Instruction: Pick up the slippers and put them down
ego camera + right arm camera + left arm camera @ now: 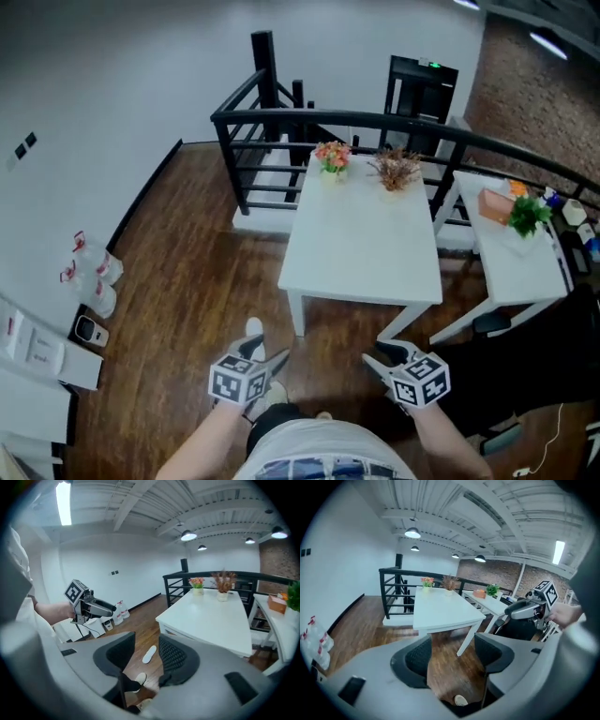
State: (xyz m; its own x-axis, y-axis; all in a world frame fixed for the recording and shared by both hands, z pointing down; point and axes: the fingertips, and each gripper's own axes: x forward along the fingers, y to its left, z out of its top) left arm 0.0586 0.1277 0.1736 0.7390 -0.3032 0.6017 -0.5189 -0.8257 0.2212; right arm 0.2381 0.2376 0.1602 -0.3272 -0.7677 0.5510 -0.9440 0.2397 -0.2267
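Observation:
One white slipper lies on the wooden floor near the white table's front left leg; in the right gripper view the slipper shows through the gap between the jaws, far below. My feet wear cream slippers, and one toe shows in the left gripper view. Held up in front of my body, the left gripper is open and empty. At about the same height, the right gripper also stands open with nothing between its pads. Each gripper sees the other off to its side.
A white table with two flower pots stands ahead, and a second white table with a box and a plant stands to its right. Behind them runs a black railing. Water bottles and white boxes line the left wall.

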